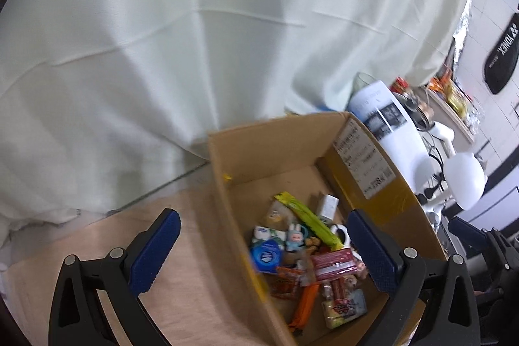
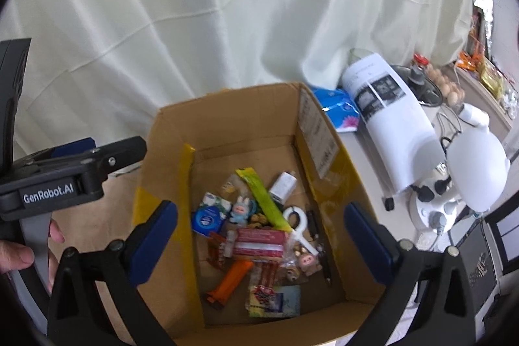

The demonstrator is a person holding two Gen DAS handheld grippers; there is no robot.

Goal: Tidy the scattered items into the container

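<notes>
Right wrist view shows the cardboard box (image 2: 227,125) holding the small items (image 2: 259,235). Both the right gripper (image 2: 259,235) and left gripper (image 1: 264,252) stand released and empty, so probably next comes checking the table (image 1: 194,248) for leftovers.

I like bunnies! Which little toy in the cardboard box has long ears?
The small blue-and-white bunny figure, beside the long yellow-green packet. Its two ears stand up; the pink pig toy has none like that.
</notes>
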